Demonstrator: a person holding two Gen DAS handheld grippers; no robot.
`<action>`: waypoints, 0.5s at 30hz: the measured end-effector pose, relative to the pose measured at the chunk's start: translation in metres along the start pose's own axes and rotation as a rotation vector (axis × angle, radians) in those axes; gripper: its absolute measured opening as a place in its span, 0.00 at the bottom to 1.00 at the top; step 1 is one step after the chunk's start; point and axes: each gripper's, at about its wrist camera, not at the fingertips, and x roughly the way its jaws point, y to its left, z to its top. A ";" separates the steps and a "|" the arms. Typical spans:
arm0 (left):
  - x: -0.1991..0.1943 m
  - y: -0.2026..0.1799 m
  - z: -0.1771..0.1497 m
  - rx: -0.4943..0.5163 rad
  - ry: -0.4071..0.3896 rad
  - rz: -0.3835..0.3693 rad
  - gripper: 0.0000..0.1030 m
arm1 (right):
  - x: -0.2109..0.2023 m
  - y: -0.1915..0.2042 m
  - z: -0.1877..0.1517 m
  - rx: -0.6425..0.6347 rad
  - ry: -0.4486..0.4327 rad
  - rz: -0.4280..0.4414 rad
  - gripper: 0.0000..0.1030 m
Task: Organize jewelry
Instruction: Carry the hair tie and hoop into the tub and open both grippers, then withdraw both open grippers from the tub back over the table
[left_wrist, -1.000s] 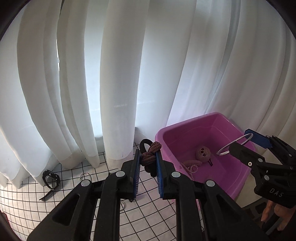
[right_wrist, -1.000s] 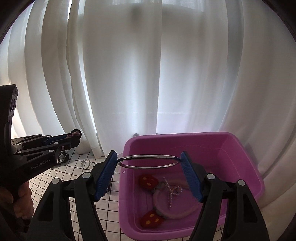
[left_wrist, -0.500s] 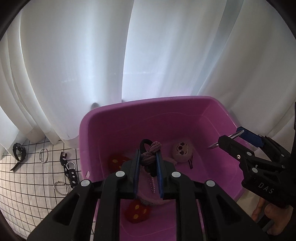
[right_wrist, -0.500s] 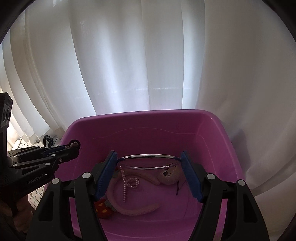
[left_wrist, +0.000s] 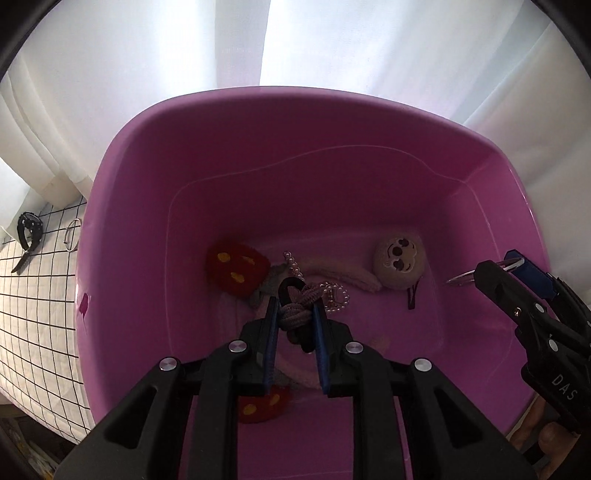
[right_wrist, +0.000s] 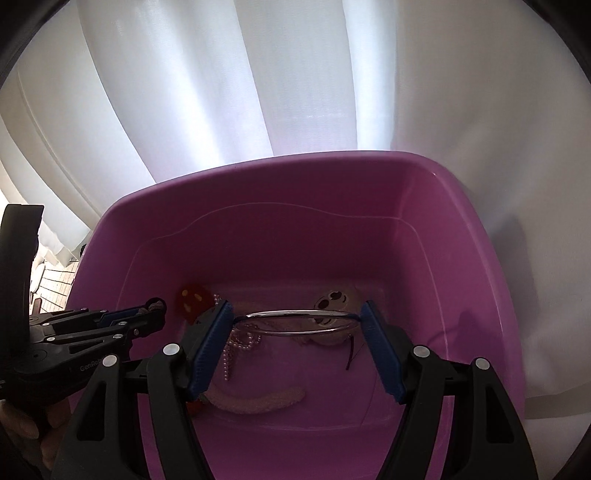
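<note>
Two grippers hang over the purple tub (left_wrist: 122, 206): the left gripper (left_wrist: 295, 314), its jaws just eased a little wider, pinches a knotted mauve hair tie (left_wrist: 295, 308), and the right gripper (right_wrist: 297, 317) clamps a thin silver bangle (right_wrist: 295, 314) edge to edge between its blue pads. Below them, on the tub floor, lie a pearl strand (right_wrist: 236, 341), red felt clips (left_wrist: 236, 269), a pink headband (right_wrist: 258, 400) and a beige face charm (left_wrist: 399, 262). Far left, outside the tub, a black watch (left_wrist: 27, 229) rests on the gridded cloth (left_wrist: 33, 314).

White letters "DAS" are showing on the black body of the right gripper (left_wrist: 517, 275), at the frame edge. "GenRob", cut off, is showing on the left gripper (right_wrist: 157, 312) body.
</note>
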 end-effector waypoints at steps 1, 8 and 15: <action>-0.001 0.000 0.000 -0.004 -0.005 0.008 0.24 | 0.002 -0.001 0.000 0.001 0.008 0.002 0.67; -0.007 -0.006 0.001 0.012 -0.030 0.021 0.55 | 0.012 -0.005 0.005 0.027 0.050 0.015 0.72; -0.010 -0.014 0.002 0.038 -0.048 0.045 0.63 | 0.010 -0.006 0.003 0.047 0.052 0.023 0.72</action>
